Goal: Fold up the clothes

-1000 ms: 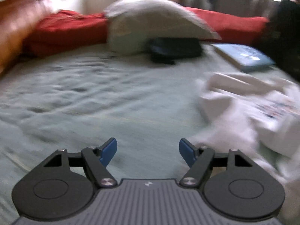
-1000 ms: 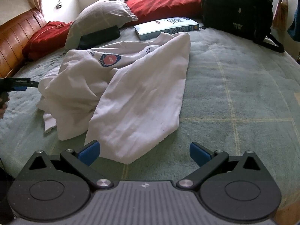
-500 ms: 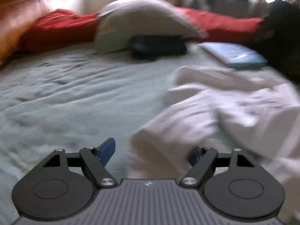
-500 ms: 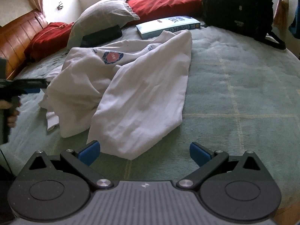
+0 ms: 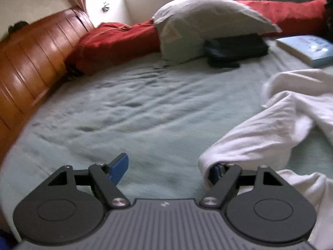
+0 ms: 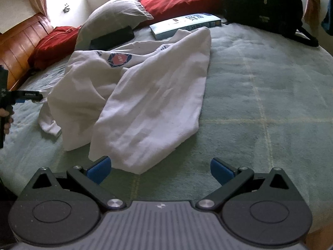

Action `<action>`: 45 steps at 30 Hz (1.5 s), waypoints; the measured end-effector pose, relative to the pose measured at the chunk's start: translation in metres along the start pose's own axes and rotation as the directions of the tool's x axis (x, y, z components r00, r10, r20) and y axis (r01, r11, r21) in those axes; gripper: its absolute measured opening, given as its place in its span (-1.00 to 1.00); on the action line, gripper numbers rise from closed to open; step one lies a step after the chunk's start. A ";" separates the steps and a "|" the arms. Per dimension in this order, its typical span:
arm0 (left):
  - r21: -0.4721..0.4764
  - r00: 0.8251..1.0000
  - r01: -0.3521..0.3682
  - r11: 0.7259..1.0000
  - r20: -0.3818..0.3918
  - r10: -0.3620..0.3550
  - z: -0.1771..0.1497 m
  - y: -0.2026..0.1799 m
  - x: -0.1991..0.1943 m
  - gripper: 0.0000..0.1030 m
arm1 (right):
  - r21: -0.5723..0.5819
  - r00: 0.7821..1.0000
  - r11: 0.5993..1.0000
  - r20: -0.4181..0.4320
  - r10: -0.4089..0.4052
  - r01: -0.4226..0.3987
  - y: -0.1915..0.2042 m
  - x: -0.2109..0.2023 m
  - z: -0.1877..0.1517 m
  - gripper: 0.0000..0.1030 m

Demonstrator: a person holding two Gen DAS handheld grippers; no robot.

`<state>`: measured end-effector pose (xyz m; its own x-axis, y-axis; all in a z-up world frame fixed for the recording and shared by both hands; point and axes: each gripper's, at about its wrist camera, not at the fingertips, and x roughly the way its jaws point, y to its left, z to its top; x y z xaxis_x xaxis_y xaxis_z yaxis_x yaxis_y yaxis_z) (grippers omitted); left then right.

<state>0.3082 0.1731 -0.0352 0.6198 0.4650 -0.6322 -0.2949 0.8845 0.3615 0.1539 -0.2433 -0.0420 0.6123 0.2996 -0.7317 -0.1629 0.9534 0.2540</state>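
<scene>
My left tool [image 5: 168, 167]: jaws apart and just been opening wider, nothing clamped. The left blue pad [image 5: 118, 168] sits clear over the bed [image 5: 129, 112]. The right pad is mostly hidden under a rolled cuff-like end of the white garment [image 5: 260, 137], which lies over that fingertip; can't tell if cloth touches the pad. No cloth in the gap itself, only green bedsheet.

My right tool [image 6: 160, 168]: jaws wide apart, both blue pads visible, holding nothing. The near corner of the white garment [image 6: 145, 112] lies on the sheet just ahead of the gap, closer to the left pad [image 6: 98, 169].

Garment is crumpled on the bed, left of centre in the right wrist view, one long flap folded diagonally from far to near. A blue and red logo [image 6: 119, 59] shows on its far part. Left edge has a bunched hem or cuff on the sheet.

At the left edge of the right wrist view, my left tool points in toward the garment's left side, with my hand [image 6: 6, 117] on its handle.

Further out: grey pillow [image 5: 208, 20] with a dark flat case [image 5: 233, 50] under its near edge, red bedding [image 5: 116, 41] along the far side, a blue book [image 6: 185, 25] just beyond the garment, black bag [image 6: 262, 4] far right, wooden headboard [image 5: 27, 62] on the left.
</scene>
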 end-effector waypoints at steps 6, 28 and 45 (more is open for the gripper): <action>0.024 0.993 -0.117 0.993 0.013 0.117 0.025 0.028 0.024 0.52 | 0.008 1.000 1.000 -0.005 -0.007 0.007 -0.003 0.004 0.000 1.00; 0.025 0.995 -0.040 0.999 -0.095 0.042 0.046 0.051 0.068 0.52 | 0.031 0.999 0.999 -0.022 -0.043 0.043 -0.013 0.015 0.002 1.00; -0.238 0.921 0.282 0.929 -0.205 -0.332 0.013 -0.007 0.063 0.62 | 0.001 1.000 1.000 0.017 -0.025 0.025 0.005 -0.007 -0.001 1.00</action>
<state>0.3586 0.1957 -0.0681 0.5193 0.1418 -0.8428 -0.2724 0.9622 -0.0060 0.1478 -0.2403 -0.0363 0.6294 0.2753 -0.7267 -0.1470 0.9604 0.2365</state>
